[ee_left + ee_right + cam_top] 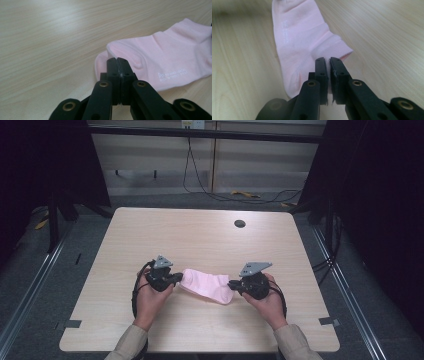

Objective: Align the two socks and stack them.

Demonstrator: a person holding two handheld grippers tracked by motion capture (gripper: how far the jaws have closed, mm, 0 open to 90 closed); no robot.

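Note:
A pale pink ankle sock (207,287) lies flat across the front middle of the light wooden table (200,235), between my two grippers. My left gripper (179,277) sits at the sock's left end. In the left gripper view its jaws (117,60) are shut, with a raised fold of the sock (162,55) pinched at their tips. My right gripper (231,284) is at the sock's right end. In the right gripper view its jaws (327,60) are shut on the edge of the sock (297,37) near the cuff, pink cloth showing between the pads.
A dark round hole (239,223) sits in the tabletop at the back right. Black cables (215,195) run over the floor behind the table. Dark frames and rails stand at both sides. Bare tabletop surrounds the sock.

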